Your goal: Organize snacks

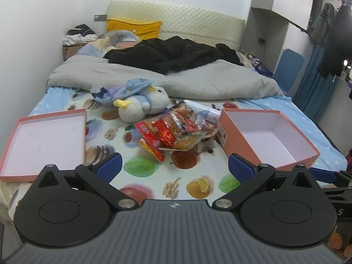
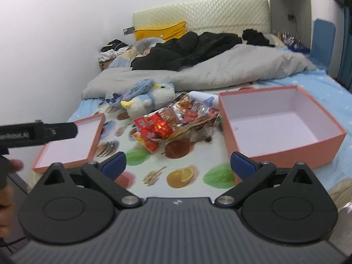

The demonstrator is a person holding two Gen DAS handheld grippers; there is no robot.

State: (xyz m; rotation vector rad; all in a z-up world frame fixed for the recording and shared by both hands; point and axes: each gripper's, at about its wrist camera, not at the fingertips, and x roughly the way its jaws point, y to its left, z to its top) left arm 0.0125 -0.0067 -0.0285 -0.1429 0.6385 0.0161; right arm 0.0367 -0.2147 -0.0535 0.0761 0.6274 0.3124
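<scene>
Tongs first: we hold the left gripper (image 1: 175,168) with its blue pads spread wide and nothing between them, low over the near edge of the fruit-printed sheet (image 1: 143,167). Our right gripper (image 2: 178,165) is released the same way, its fingers parted and empty, hovering just near of the same patch of sheet.

Straight ahead of both lies the snack pile (image 1: 173,129), a heap of red and orange wrappers resting on the sheet in the middle of the bed. To its right sits the deep pink box (image 2: 286,145), open and bare inside; to its left lies the shallow pink lid (image 1: 13,149), also bare. Just beyond the pile, a plush penguin (image 1: 140,107) touches or nearly touches the far packets. Farther off we see a grey duvet (image 1: 198,81) and dark clothing.

We judge the sorting has not begun: every packet is outside the box. Next we would reach forward, pinch one near packet at the pile's edge, and carry it right into the box, taking care that crinkly film does not slip.
</scene>
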